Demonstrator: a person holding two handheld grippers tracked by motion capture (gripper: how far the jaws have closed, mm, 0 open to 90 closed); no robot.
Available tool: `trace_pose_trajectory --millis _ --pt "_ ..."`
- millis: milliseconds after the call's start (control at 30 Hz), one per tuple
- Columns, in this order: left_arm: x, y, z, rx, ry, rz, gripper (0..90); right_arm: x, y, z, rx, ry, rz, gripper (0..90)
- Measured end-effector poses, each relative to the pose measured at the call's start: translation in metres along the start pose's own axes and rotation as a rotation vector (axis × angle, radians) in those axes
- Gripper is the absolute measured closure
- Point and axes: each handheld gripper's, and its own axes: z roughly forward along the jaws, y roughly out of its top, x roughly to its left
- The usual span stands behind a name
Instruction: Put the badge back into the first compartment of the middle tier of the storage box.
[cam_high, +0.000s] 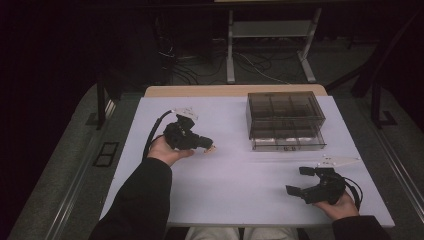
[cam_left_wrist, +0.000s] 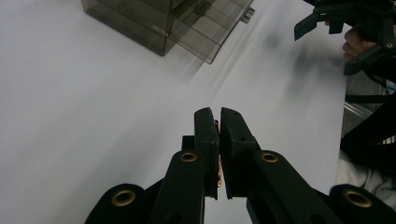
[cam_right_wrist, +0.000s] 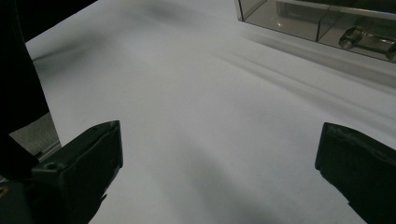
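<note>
Two tools: left tool pinches a small coppery piece, right tool spread, near the smoky compartment box.

High view overhead, claw views low, sharing box

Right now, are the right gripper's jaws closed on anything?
No. In the right gripper view the right gripper has its two black jaws standing wide apart, with bare white table between them.

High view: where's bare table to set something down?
Bare: the wide strip between the left gripper and the right gripper, in front of the smoked compartment box; also the far-left table corner. Crowded: the right side, with the box and a clear strip beside the right gripper.
</note>
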Motion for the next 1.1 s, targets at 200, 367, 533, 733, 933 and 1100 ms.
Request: trace_pose_trajectory --millis 200,367,533,733,933,1100 --pt "-0.003 0.009 0.009 0.006 -0.012 0.016 85.6 0.000 0.000 0.000 0.001 0.000 -0.004 0.3" --pt "-0.005 0.015 0.015 0.004 -0.020 0.023 85.6 0.000 0.000 0.000 -0.004 0.002 -0.007 0.3" --pt "-0.004 0.020 0.022 0.006 -0.028 0.037 85.6 0.000 0.000 0.000 -0.002 0.003 -0.008 0.3" --pt "-0.003 0.028 0.033 0.018 -0.032 0.049 85.6 0.000 0.000 0.000 0.000 0.006 -0.004 0.3" --pt "-0.004 0.036 0.043 0.030 -0.041 0.067 85.6 0.000 0.000 0.000 0.001 0.007 -0.006 0.3" --pt "-0.005 0.042 0.048 0.015 -0.045 0.061 85.6 0.000 0.000 0.000 0.000 0.010 -0.007 0.3"
